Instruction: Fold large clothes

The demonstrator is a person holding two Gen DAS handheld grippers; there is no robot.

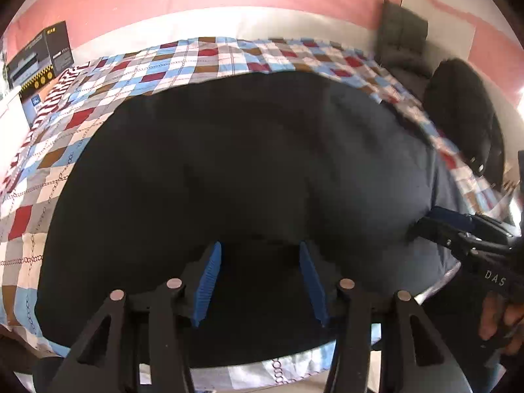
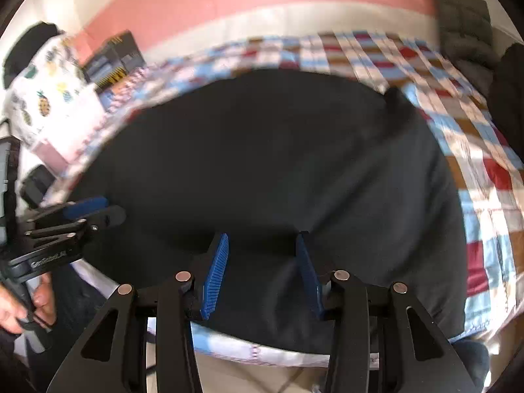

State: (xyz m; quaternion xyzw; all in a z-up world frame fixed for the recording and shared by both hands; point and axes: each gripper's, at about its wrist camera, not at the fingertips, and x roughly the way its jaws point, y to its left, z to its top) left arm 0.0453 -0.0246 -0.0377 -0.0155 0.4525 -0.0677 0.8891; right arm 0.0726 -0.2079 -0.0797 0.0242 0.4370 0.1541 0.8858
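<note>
A large dark navy garment (image 1: 245, 163) lies spread flat over a checked bedspread (image 1: 98, 85); it also fills the right wrist view (image 2: 278, 163). My left gripper (image 1: 260, 255) is open, its blue pads hovering above the garment's near edge with nothing between them. My right gripper (image 2: 263, 245) is open too, above the near edge further right. Each gripper shows in the other's view: the right one at the garment's right edge (image 1: 458, 226), the left one at its left edge (image 2: 88, 213).
The bed stands against a pink and white wall. A black printer box (image 1: 39, 55) stands at the far left, a grey cushion (image 1: 401, 32) and a dark bag (image 1: 465, 114) at the far right. A pineapple-print pillow (image 2: 49, 95) lies at the left.
</note>
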